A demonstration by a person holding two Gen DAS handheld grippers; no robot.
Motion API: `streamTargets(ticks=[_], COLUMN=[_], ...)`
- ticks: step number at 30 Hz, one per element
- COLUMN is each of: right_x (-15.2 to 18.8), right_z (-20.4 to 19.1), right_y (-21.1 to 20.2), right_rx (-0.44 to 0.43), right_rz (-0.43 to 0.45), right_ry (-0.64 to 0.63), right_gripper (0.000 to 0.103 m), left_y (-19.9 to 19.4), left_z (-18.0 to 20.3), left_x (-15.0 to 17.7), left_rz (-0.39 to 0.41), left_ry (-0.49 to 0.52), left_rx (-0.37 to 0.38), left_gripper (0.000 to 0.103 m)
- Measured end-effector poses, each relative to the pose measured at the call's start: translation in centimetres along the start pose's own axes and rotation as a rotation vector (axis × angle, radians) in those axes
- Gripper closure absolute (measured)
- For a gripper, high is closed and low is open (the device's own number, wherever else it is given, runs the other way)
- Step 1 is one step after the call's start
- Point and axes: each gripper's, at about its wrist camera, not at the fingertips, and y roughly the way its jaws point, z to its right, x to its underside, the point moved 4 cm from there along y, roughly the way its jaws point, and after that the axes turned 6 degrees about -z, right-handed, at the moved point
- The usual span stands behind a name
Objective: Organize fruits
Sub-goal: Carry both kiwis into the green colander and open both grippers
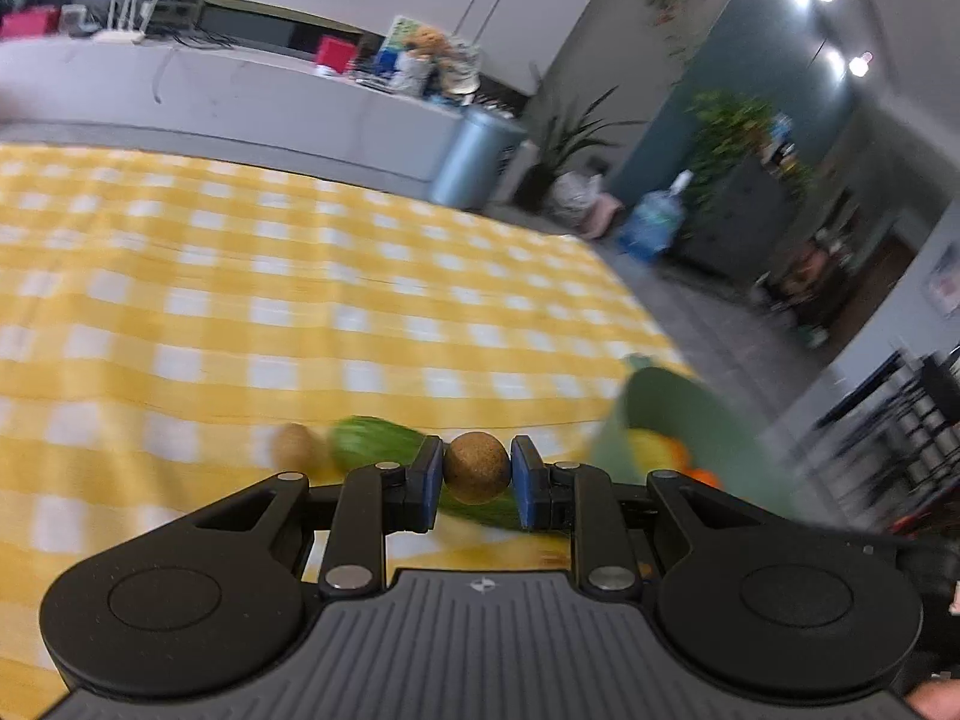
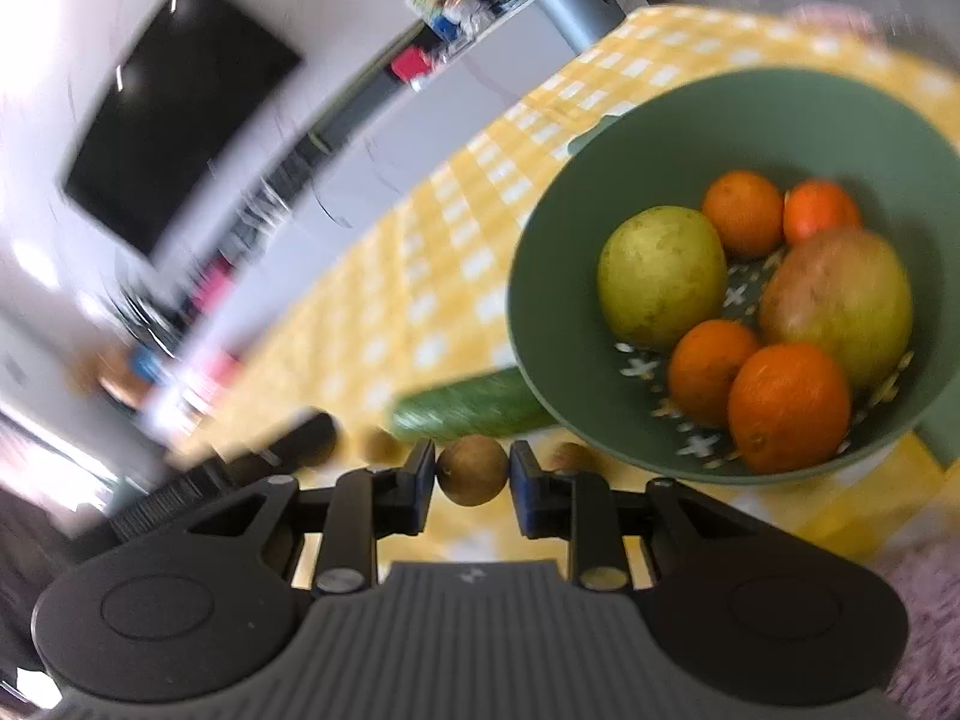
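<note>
1. Fruit sits in both jaws: the left gripper is clenched on a small round brown fruit, its blue pads pressing either side.
2. The right gripper likewise grasps a second brown fruit, pinched between its pads.
3. Just behind the left jaws a cucumber lies on the desk, which is covered with a yellow-and-white checked cloth; part of it shows below the held fruit.
4. Another small brown fruit lies on the cloth just left of the cucumber, blurred.
5. In the right wrist view the cucumber lies beyond the jaws, its far end running under the rim of a green bowl.
6. Two more small brown fruits rest on the cloth near those jaws, one to the left and one to the right under the bowl's edge.
7. The bowl holds a pear, a mango and four oranges, all touching or nearly so; its base is perforated.
8. In the left wrist view the same bowl is at the right edge of the desk, blurred.
9. Beyond the desk stand a white counter with clutter, a bin and potted plants.
</note>
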Motion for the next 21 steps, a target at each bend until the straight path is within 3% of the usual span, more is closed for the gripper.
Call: streamTargets(ticks=[2, 5, 8, 13, 21], right_x=[-0.5, -1.0, -1.3, -3.0, -3.5], right_z=[0.4, 0.4, 1.2, 2.6, 4.4], right_y=[-0.7, -1.8, -3.1, -6.4, -6.7], right_rx=[-0.073, -0.117, -0.158, -0.082, 0.067], right_rz=[0.015, 0.064, 0.134, 0.336, 0.382], right_ry=[0.047, 0.065, 0.12, 0.129, 0.143], right_gripper=[0.08, 0.08, 0.08, 0.08, 0.079], left_y=[0.2, 0.2, 0.0, 0.5, 3.6], left_z=[0.2, 0.8, 1.2, 2.9, 5.2], left_x=[0.2, 0.1, -0.1, 0.7, 2.1], left_rz=[0.01, 0.021, 0.048, 0.069, 0.01], left_ry=[-0.032, -0.051, -0.057, -0.102, -0.037], left_rx=[0.052, 0.11, 0.118, 0.222, 0.245], left_gripper=[0.076, 0.076, 0.076, 0.076, 0.076])
